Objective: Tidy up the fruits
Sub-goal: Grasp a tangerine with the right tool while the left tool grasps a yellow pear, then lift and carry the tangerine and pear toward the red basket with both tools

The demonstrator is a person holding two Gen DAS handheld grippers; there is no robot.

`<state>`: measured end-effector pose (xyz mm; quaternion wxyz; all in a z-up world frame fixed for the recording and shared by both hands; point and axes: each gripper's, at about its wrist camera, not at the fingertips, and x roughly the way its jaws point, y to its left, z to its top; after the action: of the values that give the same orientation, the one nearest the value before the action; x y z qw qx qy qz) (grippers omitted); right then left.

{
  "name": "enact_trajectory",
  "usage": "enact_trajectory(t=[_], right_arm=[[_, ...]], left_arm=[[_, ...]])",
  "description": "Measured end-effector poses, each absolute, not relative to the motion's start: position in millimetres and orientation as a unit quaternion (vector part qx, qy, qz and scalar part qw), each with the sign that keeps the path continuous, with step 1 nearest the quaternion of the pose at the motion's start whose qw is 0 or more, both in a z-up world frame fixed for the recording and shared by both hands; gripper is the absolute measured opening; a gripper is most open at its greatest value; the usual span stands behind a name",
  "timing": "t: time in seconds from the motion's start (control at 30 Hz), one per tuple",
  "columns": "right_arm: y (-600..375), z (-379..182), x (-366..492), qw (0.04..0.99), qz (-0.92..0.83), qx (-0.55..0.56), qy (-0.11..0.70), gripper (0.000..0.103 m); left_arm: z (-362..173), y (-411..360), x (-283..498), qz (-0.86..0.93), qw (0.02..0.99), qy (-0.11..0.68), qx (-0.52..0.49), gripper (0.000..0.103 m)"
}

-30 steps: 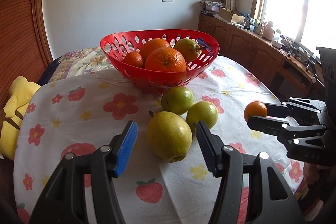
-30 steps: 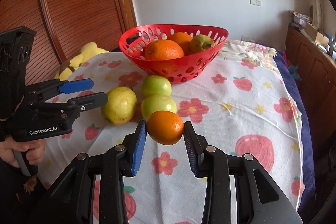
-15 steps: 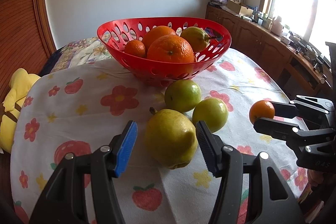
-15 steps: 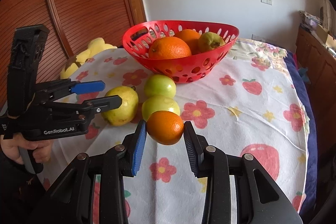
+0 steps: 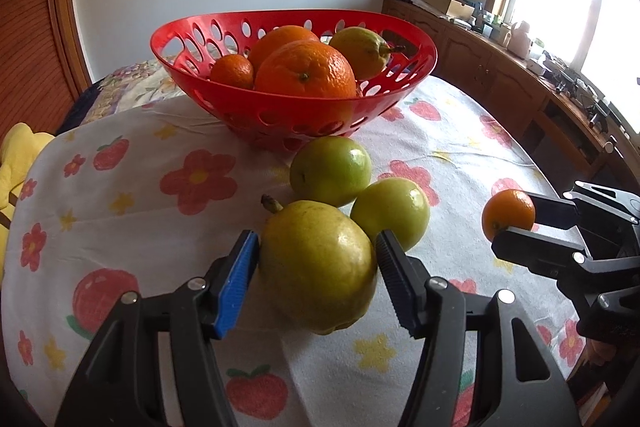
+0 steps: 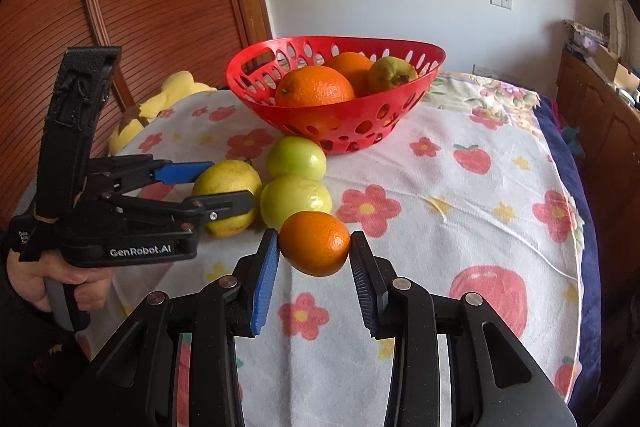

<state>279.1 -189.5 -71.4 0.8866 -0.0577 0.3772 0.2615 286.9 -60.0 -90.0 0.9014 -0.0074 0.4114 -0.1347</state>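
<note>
The left tongs [image 5: 316,267], just opening, have closed in around the pear [image 5: 318,267] at the worktop's 6 o'clock, ungripped yet, while the right tongs [image 6: 314,267] clamp the small orange [image 6: 315,242], basket-ready.

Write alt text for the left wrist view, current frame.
The left gripper straddles a yellow-green pear lying on a flowered tablecloth, two green apples just behind it. Beyond stands a red basket holding oranges and a pear; at right, the right gripper holds a small orange.
</note>
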Motion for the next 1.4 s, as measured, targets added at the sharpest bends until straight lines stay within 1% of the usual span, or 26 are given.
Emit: enact_trajectory(t=[0.33,0.6,1.07,1.4], right_arm=[[-182,-70,281,0.887,0.249,-0.062,0.383,0.036],[-177,-65,278,0.890,0.242,-0.066,0.380,0.036],[-173,-42,276,0.899,0.240,-0.056,0.361,0.036],[-176,-11,278,0.911,0.243,-0.049,0.330,0.036]], left_arm=[[-92,-47,289,-0.156,0.898,0.410,-0.030,0.061],[-88,-42,280,-0.156,0.898,0.410,-0.027,0.059],[-45,-23,257,-0.159,0.916,0.366,-0.032,0.059],[-13,-16,254,-0.160,0.928,0.335,-0.029,0.059]])
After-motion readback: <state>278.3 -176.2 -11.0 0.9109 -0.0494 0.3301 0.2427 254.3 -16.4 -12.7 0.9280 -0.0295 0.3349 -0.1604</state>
